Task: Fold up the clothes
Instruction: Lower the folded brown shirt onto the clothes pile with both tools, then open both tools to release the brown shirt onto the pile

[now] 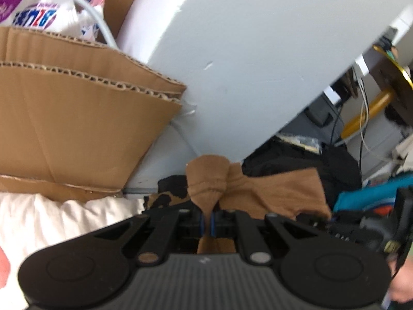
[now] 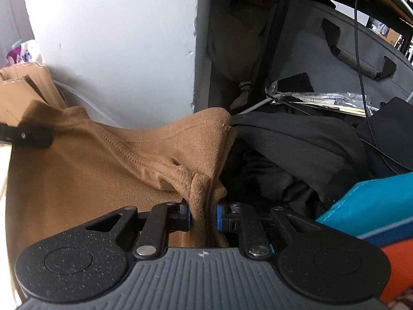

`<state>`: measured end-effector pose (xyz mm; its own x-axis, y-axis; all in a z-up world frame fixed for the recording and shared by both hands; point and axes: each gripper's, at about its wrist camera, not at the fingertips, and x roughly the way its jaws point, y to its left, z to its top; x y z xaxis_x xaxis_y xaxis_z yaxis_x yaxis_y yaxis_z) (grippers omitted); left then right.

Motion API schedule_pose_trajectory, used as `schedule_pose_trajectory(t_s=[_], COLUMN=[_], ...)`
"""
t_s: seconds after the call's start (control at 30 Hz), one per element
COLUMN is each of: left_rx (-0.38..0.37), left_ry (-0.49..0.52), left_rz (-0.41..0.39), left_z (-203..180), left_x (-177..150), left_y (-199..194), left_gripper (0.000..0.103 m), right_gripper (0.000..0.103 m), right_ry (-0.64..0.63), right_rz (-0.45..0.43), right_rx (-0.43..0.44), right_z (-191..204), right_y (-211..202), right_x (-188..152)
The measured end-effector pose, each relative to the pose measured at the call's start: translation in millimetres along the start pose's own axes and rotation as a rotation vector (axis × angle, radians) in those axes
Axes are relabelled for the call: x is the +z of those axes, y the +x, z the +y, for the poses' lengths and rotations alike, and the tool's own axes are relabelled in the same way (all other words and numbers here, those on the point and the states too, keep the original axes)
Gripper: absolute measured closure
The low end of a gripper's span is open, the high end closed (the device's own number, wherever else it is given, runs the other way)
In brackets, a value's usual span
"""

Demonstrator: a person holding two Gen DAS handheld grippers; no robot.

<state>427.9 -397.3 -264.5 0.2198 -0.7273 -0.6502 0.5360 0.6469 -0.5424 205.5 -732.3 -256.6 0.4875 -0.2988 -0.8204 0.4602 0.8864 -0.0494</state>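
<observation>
Both grippers — left gripper (image 1: 208,222), right gripper (image 2: 204,215) — are pinching the soft, light brown garment (image 2: 103,170) tight at its ribbed neckline — likely sagging between them.

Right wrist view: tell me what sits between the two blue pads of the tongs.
A bunched fold of the brown shirt, pinched by the right tongs.

Pale grey wall (image 1: 245,51) with scuffs, lit from the left. Corrugated cardboard (image 1: 64,116) leans against it. White bedding (image 1: 51,219) lies below; cables (image 2: 361,51) hang at right.
</observation>
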Motion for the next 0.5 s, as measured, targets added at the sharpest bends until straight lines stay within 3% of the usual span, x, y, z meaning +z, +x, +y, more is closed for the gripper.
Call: schedule_pose_trajectory(t_s=[0.1, 0.2, 0.3, 0.5], left_rx=[0.029, 0.05, 0.064, 0.07], left_ry=[-0.009, -0.044, -0.053, -0.01], left_rz=[0.018, 0.032, 0.03, 0.02], left_z=[2, 9, 14, 10], left_x=[-2, -6, -11, -12], left_y=[10, 14, 10, -14], left_gripper=[0.096, 0.084, 0.077, 0.071], right_gripper=[0.084, 0.08, 0.065, 0.062], right_ry=[-0.018, -0.026, -0.026, -0.01], right_rz=[0.011, 0.021, 0.021, 0.001], right_rx=[-0.015, -0.03, -0.049, -0.079], right_z=[1, 0, -1, -1], right_y=[10, 20, 28, 14], right_x=[0, 0, 0, -1])
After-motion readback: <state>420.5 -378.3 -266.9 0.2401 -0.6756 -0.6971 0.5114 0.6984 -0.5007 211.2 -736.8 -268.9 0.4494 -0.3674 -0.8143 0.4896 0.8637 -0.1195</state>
